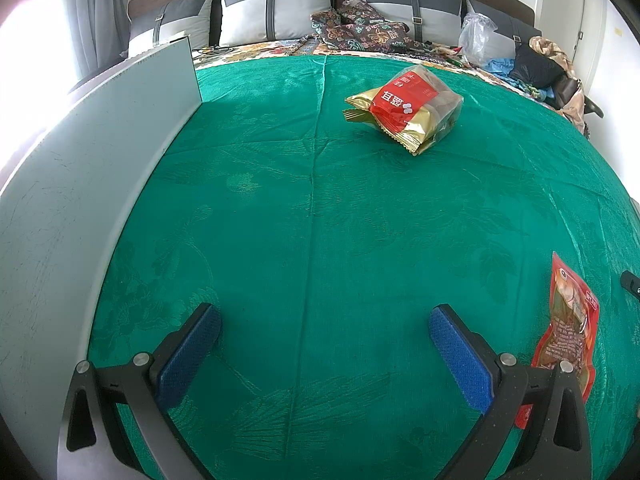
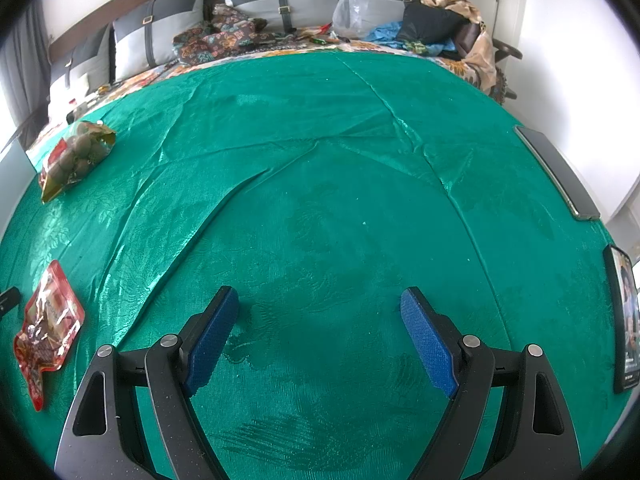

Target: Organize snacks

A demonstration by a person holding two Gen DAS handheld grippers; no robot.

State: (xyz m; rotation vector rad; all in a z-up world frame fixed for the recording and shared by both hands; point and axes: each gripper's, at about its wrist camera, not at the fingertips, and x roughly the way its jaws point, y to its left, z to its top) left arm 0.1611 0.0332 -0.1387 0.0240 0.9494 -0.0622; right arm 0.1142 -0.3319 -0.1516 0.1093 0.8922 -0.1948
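Note:
A gold and red snack bag point(image 1: 404, 110) with round brown pieces lies on the green cloth, far ahead of my left gripper point(image 1: 325, 316), which is open and empty. The bag also shows at the far left in the right wrist view point(image 2: 76, 156). A flat red snack packet point(image 1: 570, 328) lies just right of my left gripper's right finger. It also shows at the lower left in the right wrist view point(image 2: 48, 328). My right gripper point(image 2: 320, 300) is open and empty over bare cloth.
A pale grey-green panel point(image 1: 80, 184) stands along the left side. Two dark phones point(image 2: 556, 172) point(image 2: 624, 316) lie at the right edge. Pillows point(image 1: 276, 8), patterned fabric point(image 1: 360, 28), a plastic bag point(image 2: 352, 4) and clothes point(image 2: 432, 24) lie at the back.

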